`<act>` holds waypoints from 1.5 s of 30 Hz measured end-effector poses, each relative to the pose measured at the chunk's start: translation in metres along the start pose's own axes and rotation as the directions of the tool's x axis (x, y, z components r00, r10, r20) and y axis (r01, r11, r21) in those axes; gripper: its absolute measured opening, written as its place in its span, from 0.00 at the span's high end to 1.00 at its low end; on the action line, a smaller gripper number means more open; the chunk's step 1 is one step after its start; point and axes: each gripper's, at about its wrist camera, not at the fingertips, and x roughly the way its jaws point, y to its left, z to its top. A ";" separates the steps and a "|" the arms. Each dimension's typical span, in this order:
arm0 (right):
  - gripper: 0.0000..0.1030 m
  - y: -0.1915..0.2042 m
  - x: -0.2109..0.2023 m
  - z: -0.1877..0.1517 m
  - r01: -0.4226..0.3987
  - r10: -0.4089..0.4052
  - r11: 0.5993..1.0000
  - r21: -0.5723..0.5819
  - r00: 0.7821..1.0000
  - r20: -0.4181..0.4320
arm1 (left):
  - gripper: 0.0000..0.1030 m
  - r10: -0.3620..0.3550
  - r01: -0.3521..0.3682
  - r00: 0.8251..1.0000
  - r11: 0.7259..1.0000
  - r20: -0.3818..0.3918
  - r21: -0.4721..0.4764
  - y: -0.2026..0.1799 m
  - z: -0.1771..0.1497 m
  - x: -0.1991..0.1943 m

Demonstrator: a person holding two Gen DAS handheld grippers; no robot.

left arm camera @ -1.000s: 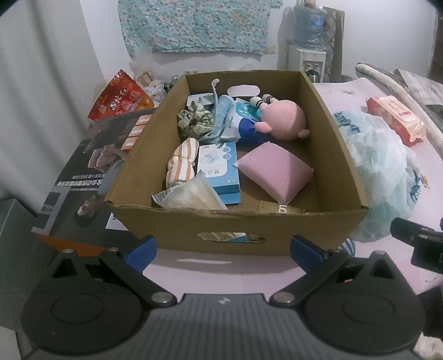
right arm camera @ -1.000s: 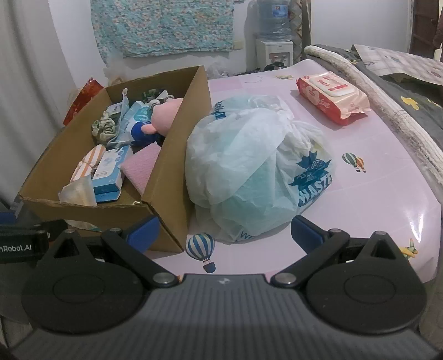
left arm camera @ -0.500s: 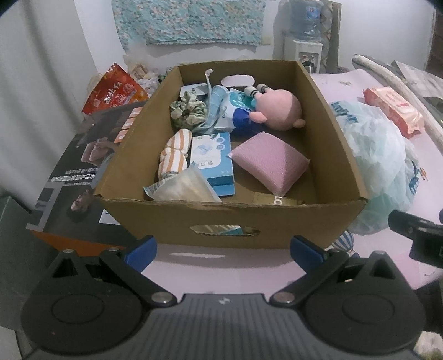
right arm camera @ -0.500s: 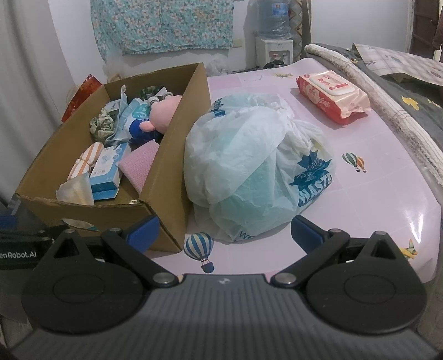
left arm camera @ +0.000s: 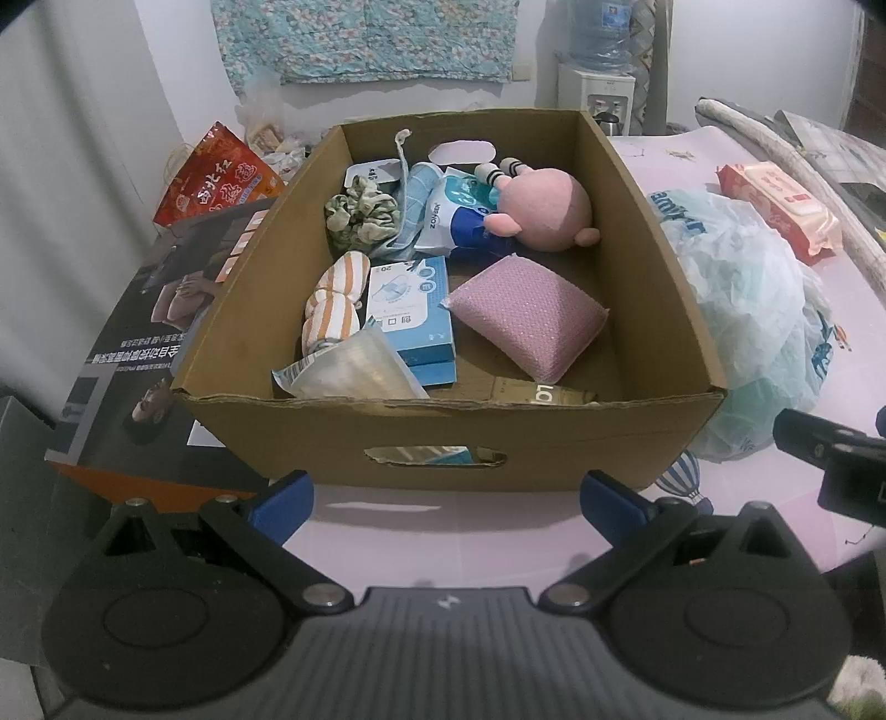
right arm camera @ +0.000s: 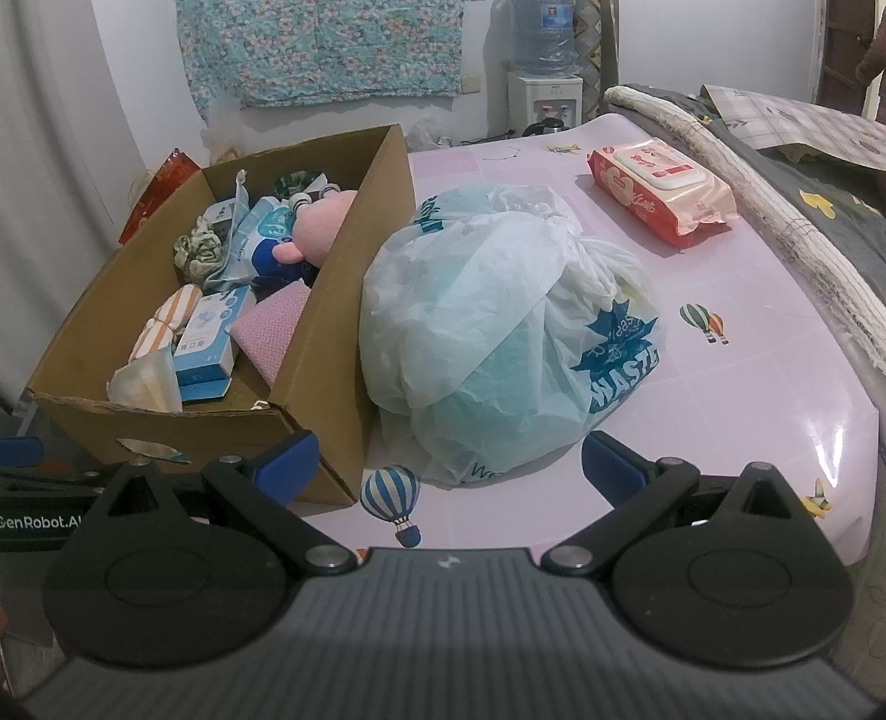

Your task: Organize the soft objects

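Right wrist view: plastic bag (right arm camera: 498,332) at frame centre, dead ahead of right gripper (right arm camera: 448,459), fingers spread wide, nothing held. Bag touching right wall of cardboard box (right arm camera: 354,288); long axis apparently running lower left to upper right, though crumpling obscured it. Wipes pack (right arm camera: 662,191) upper right, well apart. Left wrist view: left gripper (left arm camera: 446,493) likewise spread and empty, facing box front; bag at right edge. Right gripper judged nearer to bag.

White wall (right arm camera: 138,83) at top; floral cloth (right arm camera: 321,50) hanging upper centre; water dispenser (right arm camera: 545,83) upper right; pink table (right arm camera: 747,360) at right.
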 end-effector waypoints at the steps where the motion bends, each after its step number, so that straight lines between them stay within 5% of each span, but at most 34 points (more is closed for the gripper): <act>1: 0.01 0.000 0.000 0.000 0.000 0.000 1.000 0.000 1.000 -0.001 | 0.00 0.000 0.000 1.000 1.000 0.001 -0.001 0.000 0.000 0.000; 45: 0.01 0.012 0.008 0.000 -0.003 -0.001 0.996 -0.094 0.999 -0.039 | 0.00 0.006 -0.006 1.000 1.000 -0.007 -0.004 0.007 -0.001 0.004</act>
